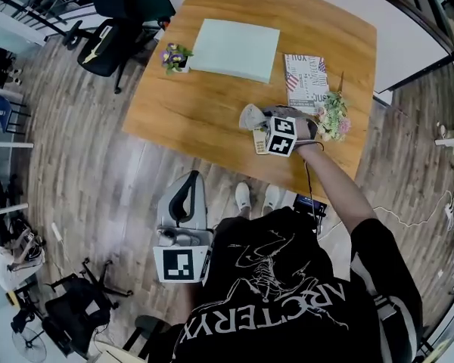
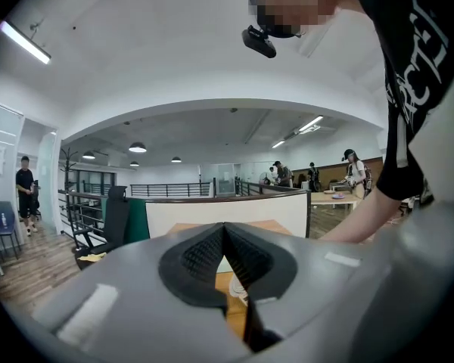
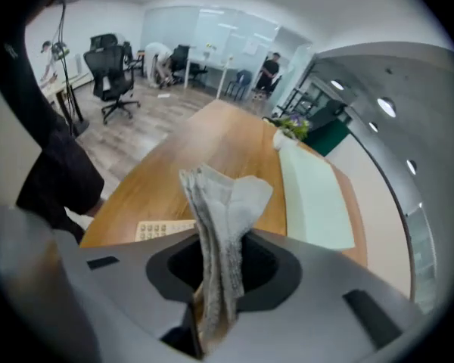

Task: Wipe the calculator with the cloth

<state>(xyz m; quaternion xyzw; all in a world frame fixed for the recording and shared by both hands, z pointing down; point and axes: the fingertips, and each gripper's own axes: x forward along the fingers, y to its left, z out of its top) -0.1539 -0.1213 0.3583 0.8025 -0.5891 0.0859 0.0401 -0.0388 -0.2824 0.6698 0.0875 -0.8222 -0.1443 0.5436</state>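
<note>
A crumpled grey cloth (image 1: 251,116) is clamped in my right gripper (image 1: 266,124), just above the wooden table (image 1: 181,112) near its front edge. In the right gripper view the cloth (image 3: 221,203) stands up between the jaws. The pale calculator (image 3: 163,229) lies flat on the table just below and left of the jaws, with its keys showing. In the head view only a corner of the calculator (image 1: 259,141) peeks out beside the marker cube. My left gripper (image 1: 188,184) hangs low over the floor, off the table, with its jaws shut on nothing (image 2: 224,234).
A pale green mat (image 1: 234,49) lies at the table's far side beside a small flower pot (image 1: 175,56). A flag-print booklet (image 1: 306,78) and a flower bunch (image 1: 333,116) sit right of the gripper. A black office chair (image 1: 106,45) stands at the far left.
</note>
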